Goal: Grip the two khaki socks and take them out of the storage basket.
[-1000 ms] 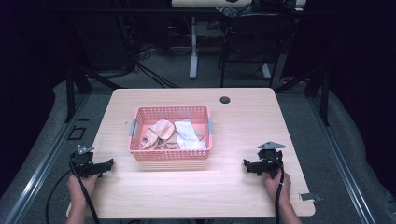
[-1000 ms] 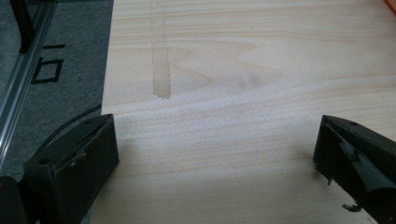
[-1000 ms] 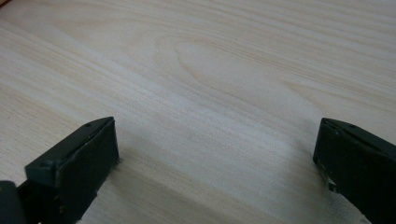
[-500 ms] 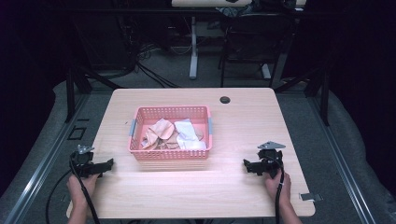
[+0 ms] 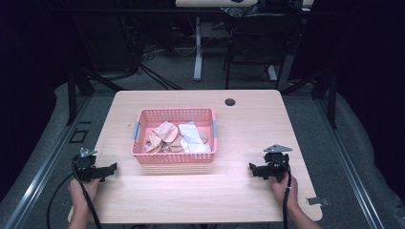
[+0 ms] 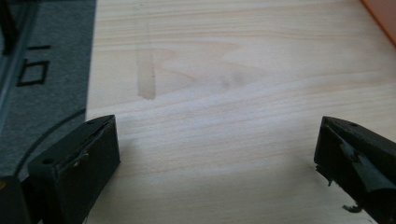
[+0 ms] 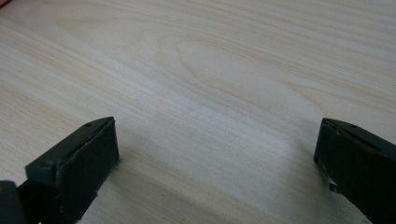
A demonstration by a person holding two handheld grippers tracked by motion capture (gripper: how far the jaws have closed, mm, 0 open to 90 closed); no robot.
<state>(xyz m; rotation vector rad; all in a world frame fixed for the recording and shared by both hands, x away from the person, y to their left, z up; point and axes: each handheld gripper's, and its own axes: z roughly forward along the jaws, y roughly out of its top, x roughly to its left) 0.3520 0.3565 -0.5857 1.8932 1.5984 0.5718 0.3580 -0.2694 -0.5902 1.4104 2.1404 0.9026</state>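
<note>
A pink plastic basket point(image 5: 174, 159) stands in the middle of the wooden table point(image 5: 248, 124), holding several crumpled cloths point(image 5: 177, 137) in tan and white. My left gripper point(image 5: 112, 168) rests on the table at the front left, open, its tips pointing at the basket's near left corner. My right gripper point(image 5: 251, 169) lies at the front right, open too, aimed at the basket from the other side. In the left gripper view point(image 6: 217, 154) and the right gripper view point(image 7: 217, 154) the black jaws stand wide apart over bare wood with nothing between them.
A small round black grommet point(image 5: 230, 102) sits near the table's far edge. A corner of the basket point(image 6: 384, 16) shows at the top right of the left gripper view. Grey floor point(image 6: 42, 60) lies past the table's left edge. Chairs and stands point(image 5: 200, 47) are behind.
</note>
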